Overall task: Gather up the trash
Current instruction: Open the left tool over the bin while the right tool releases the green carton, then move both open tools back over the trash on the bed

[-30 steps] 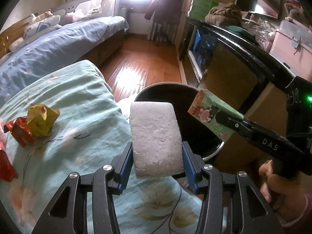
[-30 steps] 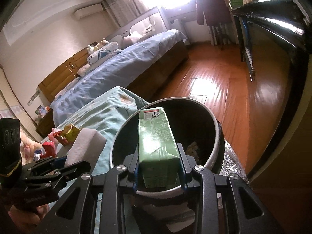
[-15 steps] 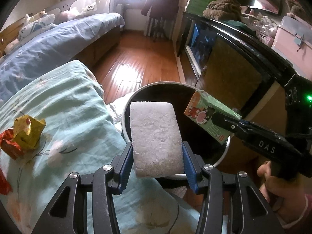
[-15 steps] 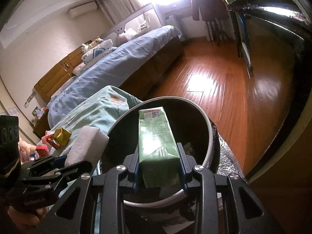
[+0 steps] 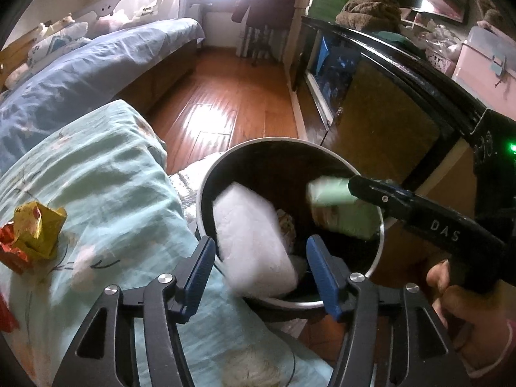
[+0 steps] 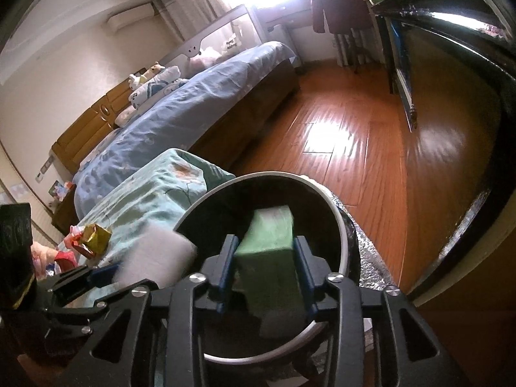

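A second ago both grippers gripped their loads above the bin; now both are letting go. The left gripper (image 5: 259,271) is opening its fingers (image 5: 198,269), and the white foam block (image 5: 254,242), earlier upright and pinched between the blue pads, is tilted, blurred and loose between them, its top leaning toward ten o'clock over the round black trash bin (image 5: 206,193). The right gripper (image 6: 265,269) is likewise opening, and the green carton (image 6: 269,258), formerly clamped with its printed label up, is now blurred, its far end dipping toward twelve o'clock inside the bin's white rim; in the left wrist view it shows smeared at about two o'clock of the bin's mouth, just off the tip of the right gripper. The bin sits just beside the pale green bedspread (image 5: 106,193), a little nearer in frame than before. The crumpled yellow wrapper (image 5: 38,229) and the red one beside it lie on the bedspread at nine o'clock of the left wrist view.
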Available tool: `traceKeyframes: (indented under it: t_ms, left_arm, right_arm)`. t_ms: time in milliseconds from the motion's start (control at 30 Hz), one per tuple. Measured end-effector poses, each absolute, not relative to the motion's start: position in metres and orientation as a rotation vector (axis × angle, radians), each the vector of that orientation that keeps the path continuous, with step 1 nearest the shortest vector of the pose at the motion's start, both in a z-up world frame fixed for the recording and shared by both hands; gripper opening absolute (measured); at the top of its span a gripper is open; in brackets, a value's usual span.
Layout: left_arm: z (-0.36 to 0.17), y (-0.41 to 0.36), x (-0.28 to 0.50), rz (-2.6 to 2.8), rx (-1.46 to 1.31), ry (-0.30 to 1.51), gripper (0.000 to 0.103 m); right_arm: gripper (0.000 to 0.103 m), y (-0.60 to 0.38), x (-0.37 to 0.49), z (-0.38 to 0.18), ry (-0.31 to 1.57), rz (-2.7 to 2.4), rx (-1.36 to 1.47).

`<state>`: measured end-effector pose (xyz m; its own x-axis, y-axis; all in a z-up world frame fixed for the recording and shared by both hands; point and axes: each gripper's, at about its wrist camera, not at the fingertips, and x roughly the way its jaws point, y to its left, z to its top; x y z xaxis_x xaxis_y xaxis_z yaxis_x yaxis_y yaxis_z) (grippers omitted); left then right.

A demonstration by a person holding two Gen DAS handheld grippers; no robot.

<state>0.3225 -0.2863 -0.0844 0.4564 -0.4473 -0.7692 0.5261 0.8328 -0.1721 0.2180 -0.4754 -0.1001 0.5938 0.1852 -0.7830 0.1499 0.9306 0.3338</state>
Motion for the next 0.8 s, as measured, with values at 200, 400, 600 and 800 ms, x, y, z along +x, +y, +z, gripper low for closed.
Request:
traceKeyframes:
  t_ms: [200, 400, 600, 800]
  left_arm:
    - [-0.082, -0.269, 0.311, -0.582, 0.052, 0.907, 0.068]
    - [-0.082, -0.234, 0.291, -0.543, 0.01, 0.897, 0.068]
    - [-0.08, -0.191, 0.269, -0.474, -0.045, 0.887, 0.068]
    - [-0.076, -0.147, 0.251, -0.4, -0.102, 0.876, 0.068]
  right_arm:
    - [0.059, -0.47, 0.211, -0.091, 0.915, 0.033, 0.406]
    - [0.071, -0.45, 0.205, -0.084, 0.899, 0.082, 0.405]
    - [0.077, -0.416, 0.203, -0.082, 0.906, 0.157, 0.399]
    - [0.078, -0.381, 0.2, -0.08, 0.916, 0.234, 0.378]
